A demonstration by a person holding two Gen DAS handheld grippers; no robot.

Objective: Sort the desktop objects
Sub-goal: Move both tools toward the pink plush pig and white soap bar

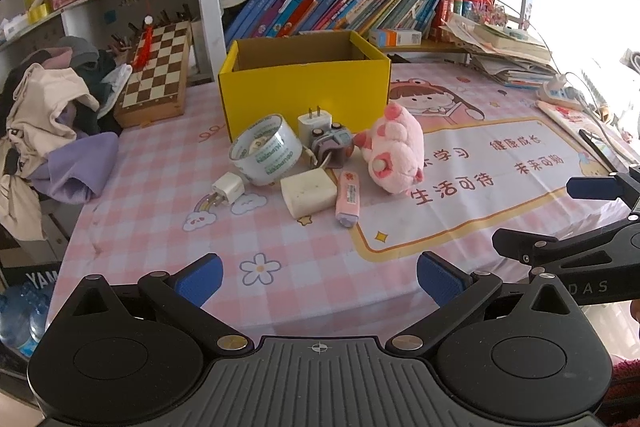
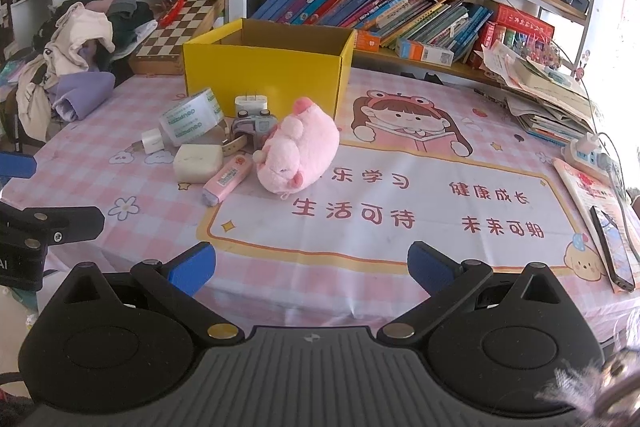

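A cluster of small objects lies before an open yellow box: a pink plush toy, a roll of clear tape, a white plug charger, a smaller white charger, a cream power block, a pink stick-shaped case and a grey watch. My left gripper and right gripper hover open near the table's front edge, empty.
The table wears a pink checked cloth. A chessboard and a heap of clothes sit at the left. Stacked papers, a power strip and a phone lie at the right. Bookshelves stand behind.
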